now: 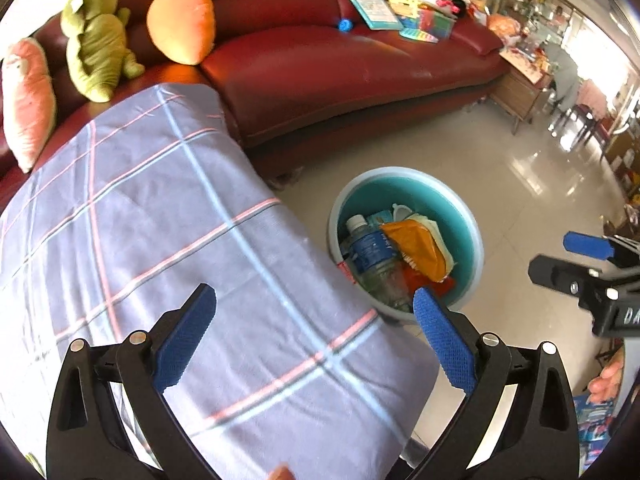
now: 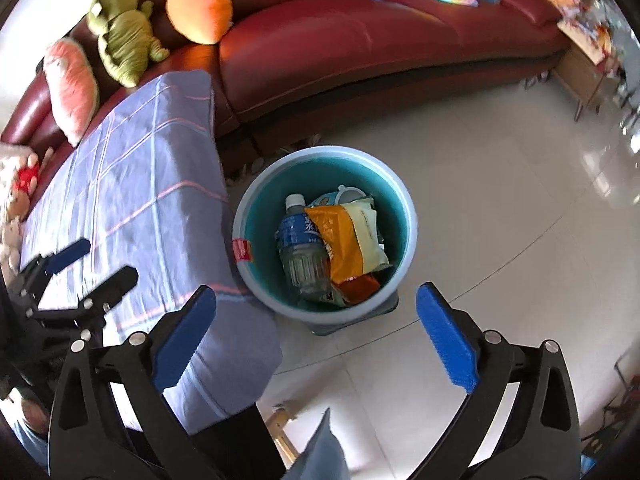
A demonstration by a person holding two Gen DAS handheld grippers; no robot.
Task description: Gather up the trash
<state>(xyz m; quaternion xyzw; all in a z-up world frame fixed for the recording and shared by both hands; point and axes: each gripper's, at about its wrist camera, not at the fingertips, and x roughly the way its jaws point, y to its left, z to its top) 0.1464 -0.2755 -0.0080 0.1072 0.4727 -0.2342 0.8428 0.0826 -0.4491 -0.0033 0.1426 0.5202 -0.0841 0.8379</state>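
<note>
A teal trash bin (image 2: 248, 216) stands on the floor beside a cloth-covered table (image 2: 132, 200). It holds a plastic water bottle (image 2: 298, 240), an orange snack bag (image 2: 340, 240), a pale wipes pack (image 2: 370, 236) and other wrappers. The bin also shows in the left wrist view (image 1: 470, 236) with the bottle (image 1: 370, 252) and orange bag (image 1: 420, 246). My right gripper (image 2: 316, 334) is open and empty, above and in front of the bin. My left gripper (image 1: 316, 336) is open and empty over the tablecloth (image 1: 160, 240).
A red leather sofa (image 2: 380, 40) curves behind the bin, with plush toys (image 2: 124, 36) at the left and books and toys (image 1: 400, 12) at the right. A wooden side table (image 1: 516, 92) stands past the sofa's end. Glossy tiled floor (image 2: 500, 220) lies right of the bin.
</note>
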